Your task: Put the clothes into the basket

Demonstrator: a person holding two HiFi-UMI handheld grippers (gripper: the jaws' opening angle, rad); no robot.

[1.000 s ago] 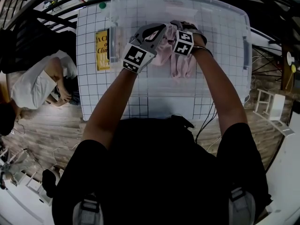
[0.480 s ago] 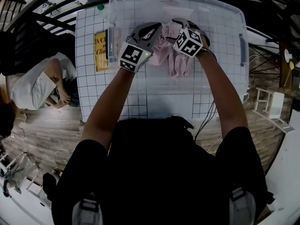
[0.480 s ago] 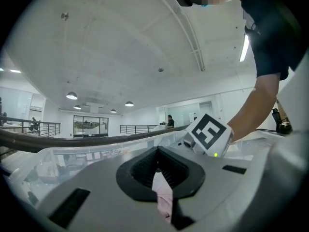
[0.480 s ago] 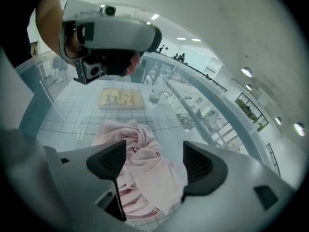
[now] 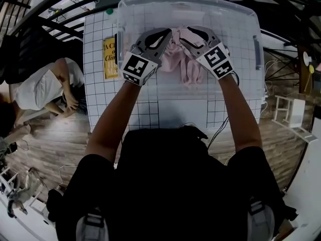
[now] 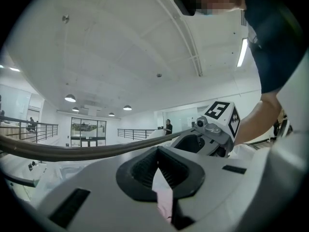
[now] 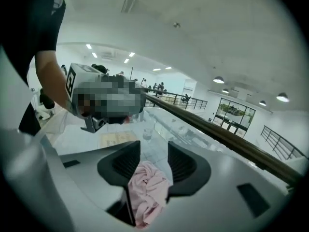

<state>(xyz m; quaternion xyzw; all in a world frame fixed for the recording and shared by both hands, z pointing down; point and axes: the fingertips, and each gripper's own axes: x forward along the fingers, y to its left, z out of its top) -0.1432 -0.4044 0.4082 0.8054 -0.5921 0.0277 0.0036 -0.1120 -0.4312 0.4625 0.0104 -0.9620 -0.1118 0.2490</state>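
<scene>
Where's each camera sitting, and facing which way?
Head view: on the head, down into the clear bin; both forearms show.
Left gripper view: on left hand-held gripper, along jaws shut on pink garment; right forearm shows.
Right gripper view: on right hand-held gripper, along jaws just closed on garment; left forearm shows.
Shared: the garment.

Only partly legible: black letters "Clim…" on yellow rectangular paper card (image 5: 110, 58), at nine o'clock from clear plastic bin (image 5: 150, 1).
</scene>
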